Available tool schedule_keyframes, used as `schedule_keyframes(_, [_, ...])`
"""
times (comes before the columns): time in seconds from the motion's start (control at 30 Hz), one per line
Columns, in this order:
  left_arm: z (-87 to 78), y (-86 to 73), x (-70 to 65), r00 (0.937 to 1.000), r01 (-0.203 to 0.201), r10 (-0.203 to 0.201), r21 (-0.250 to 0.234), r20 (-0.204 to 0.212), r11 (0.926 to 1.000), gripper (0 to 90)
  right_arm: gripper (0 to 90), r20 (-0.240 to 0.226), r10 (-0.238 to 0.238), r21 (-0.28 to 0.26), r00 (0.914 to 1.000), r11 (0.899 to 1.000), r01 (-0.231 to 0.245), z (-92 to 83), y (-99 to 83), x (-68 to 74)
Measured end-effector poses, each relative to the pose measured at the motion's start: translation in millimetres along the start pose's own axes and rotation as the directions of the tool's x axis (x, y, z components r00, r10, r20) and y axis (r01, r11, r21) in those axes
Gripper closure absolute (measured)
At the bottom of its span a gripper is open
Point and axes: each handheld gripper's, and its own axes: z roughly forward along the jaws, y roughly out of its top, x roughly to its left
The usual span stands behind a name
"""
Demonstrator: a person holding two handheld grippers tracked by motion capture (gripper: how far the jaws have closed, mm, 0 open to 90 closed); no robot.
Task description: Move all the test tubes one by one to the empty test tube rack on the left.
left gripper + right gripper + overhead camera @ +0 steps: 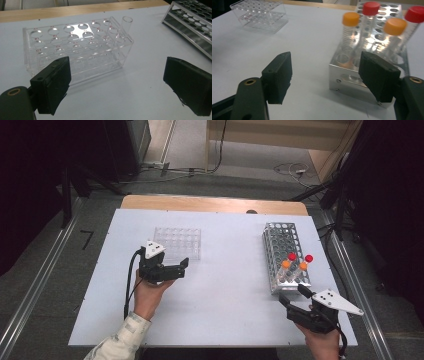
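On the white surface stand 2 racks: a clear rack at about 11 o'clock from the surface's centre, and a metal rack at about 2 o'clock. The metal rack keeps 4 capped tubes upright at its near end, 2 with orange caps and 2 with red caps, so they stand close to the person's right hand.

The left claw hovers just at 6 o'clock of the clear rack, its jaws wide apart with nothing between them. In the left gripper view, 1 uncapped glass tube stands upright in a hole at the rack's right end, apart from both pads. The spread jaws and that seated tube suggest the left claw has let go of it there, though that is a judgement.

The right claw sits just at 6 o'clock of the metal rack, also spread open and empty. In the right gripper view its jaws frame the rack's near corner, with the nearest orange-capped tube at 12 o'clock between them but farther off, untouched. It seems aimed to take 1 of the capped tubes next; the upright tubes stand close together, so the pads would need to close on 1 without knocking its neighbours.
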Motion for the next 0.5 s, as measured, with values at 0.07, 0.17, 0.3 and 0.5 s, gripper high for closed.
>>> schedule_keyframes(0.07, [0.1, -0.2, 0.5, 1.0, 0.002, -0.002, 0.0, -0.002, 1.0, 8.4, 26.0, 0.02, 0.023, -0.003, 0.9995, 1.0, -0.023, -2.1, -2.0, -6.7])
schedule_keyframes(0.17, [-1.1, 0.2, -0.1, 1.0, 0.004, -0.005, -0.008, -0.004, 1.0, 8.5, 28.0, 0.038, 0.031, -0.011, 0.9988, 0.999, -0.031, -2.7, -3.5, -13.0])
schedule_keyframes(0.3, [-0.7, -0.1, -0.9, 1.0, 0.001, -0.001, -0.005, -0.001, 1.0, 8.4, 30.2, 0.066, 0.016, -0.001, 0.9977, 1.0, -0.016, 1.5, -5.2, -15.7])
schedule_keyframes(0.5, [-1.1, 0.1, 0.1, 1.0, 0.005, -0.005, -0.006, -0.002, 1.0, 8.5, 35.4, 0.083, 0.015, 0.005, 0.9964, 1.0, -0.015, 12.1, -4.1, -20.5])
